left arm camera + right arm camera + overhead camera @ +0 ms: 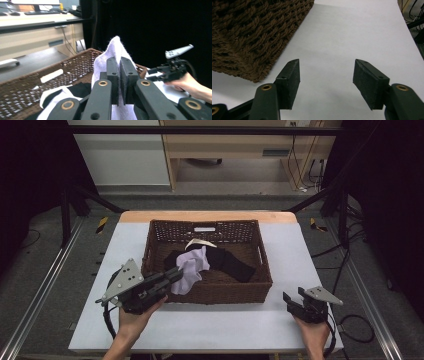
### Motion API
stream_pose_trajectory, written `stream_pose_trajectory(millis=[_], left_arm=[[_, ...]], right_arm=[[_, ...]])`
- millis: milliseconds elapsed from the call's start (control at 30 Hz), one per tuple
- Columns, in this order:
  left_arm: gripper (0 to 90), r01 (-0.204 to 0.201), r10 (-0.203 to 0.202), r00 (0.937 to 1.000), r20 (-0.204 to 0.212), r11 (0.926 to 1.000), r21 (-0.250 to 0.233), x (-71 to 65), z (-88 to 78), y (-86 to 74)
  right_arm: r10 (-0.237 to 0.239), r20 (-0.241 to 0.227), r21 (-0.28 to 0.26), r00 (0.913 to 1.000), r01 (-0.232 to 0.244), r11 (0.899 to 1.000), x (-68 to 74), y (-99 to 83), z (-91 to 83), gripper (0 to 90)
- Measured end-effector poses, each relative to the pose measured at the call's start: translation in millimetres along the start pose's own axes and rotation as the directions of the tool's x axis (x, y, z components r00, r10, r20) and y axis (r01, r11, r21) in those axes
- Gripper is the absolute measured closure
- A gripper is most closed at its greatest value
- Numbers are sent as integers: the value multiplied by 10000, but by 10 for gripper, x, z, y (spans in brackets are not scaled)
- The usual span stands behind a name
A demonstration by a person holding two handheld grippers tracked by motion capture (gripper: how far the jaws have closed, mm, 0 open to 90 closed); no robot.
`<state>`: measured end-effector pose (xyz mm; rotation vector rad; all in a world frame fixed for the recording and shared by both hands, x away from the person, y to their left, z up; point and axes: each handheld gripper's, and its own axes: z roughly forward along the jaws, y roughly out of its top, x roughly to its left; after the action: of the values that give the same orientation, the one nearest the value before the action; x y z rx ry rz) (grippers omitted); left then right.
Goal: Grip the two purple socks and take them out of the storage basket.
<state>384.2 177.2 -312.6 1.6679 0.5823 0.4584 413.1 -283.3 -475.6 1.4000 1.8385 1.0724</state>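
A brown woven basket point(155, 251) stands in the middle of the white table. Inside lie a black garment point(230, 262) and a cream piece point(200, 243). A pale lilac cloth point(192, 270) drapes over the basket's front rim. My left gripper point(176, 274) is shut on that cloth at the basket's front left; in the left gripper view the cloth point(110, 56) rises between the closed jaws of the left gripper point(119, 62). My right gripper point(292, 298) rests open at the table's front right, beside the basket's corner point(249, 37); the right gripper point(325, 75) has nothing between its jaws.
The basket's far wall carries a white label point(204, 229). Bare white table point(220, 325) lies in front of the basket and to both sides. Black frame struts point(80, 195) and cables stand around the table; a wooden desk point(240, 140) is behind.
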Motion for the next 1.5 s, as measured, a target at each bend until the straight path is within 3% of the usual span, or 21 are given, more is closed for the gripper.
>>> stream_pose_trajectory(millis=[233, 433, 533, 733, 767, 800, 967, 1033, 1133, 1233, 1333, 1500], left_arm=[[857, -236, 221, 9991, 354, 9988, 421, -143, -58, -118], [857, -126, 53, 9977, 679, 9941, 1079, -221, -63, -347], [858, 1, -117, 9971, 757, 9883, 1524, -238, -42, -509], [857, 159, -376, 9966, 732, 9608, 2769, -243, 85, -843], [857, 159, -376, 9966, 732, 9608, 2769, -243, 85, -843], [857, 233, -456, 9970, 633, 9484, 3161, -230, 136, -957], [854, 363, -523, 9982, 303, 9192, 3922, -179, 248, -1160], [851, 241, -311, 9995, 97, 9057, 4233, -168, 299, -1228], [827, 340, -412, 9991, 63, 8929, 4490, -148, 340, -1289], [745, 310, -320, 9995, -58, 8846, 4653, -146, 354, -1308], [627, 532, -416, 9985, -349, 8797, 4726, -139, 352, -1293], [488, 732, -516, 9969, -596, 8869, 4562, -139, 306, -1221]], right_arm=[[44, -36, 40, 10000, -44, 10000, 4, -2, -9, 389], [34, 2, 23, 10000, -34, 10000, -1, -6, -12, 390], [18, 3, 42, 10000, -18, 10000, 0, -8, -12, 390], [18, 1, 6, 10000, -18, 10000, 2, -7, -17, 391], [16, -9, -1, 10000, -16, 10000, 1, -6, -20, 391], [79, -46, 6, 10000, -79, 10000, 5, -2, -24, 391], [-60, -49, 56, 10000, 60, 10000, 2, -1, -2, 391], [-63, -47, 73, 10000, 64, 10000, 4, 0, 1, 391], [-8, -26, 46, 10000, 8, 10000, -2, 1, -6, 390], [4, -31, 69, 10000, -4, 10000, -4, 0, -6, 390], [-46, -47, 108, 10000, 46, 9999, 1, 0, 2, 390], [-21, -63, 108, 10000, 22, 9999, -1, 0, 0, 390]])
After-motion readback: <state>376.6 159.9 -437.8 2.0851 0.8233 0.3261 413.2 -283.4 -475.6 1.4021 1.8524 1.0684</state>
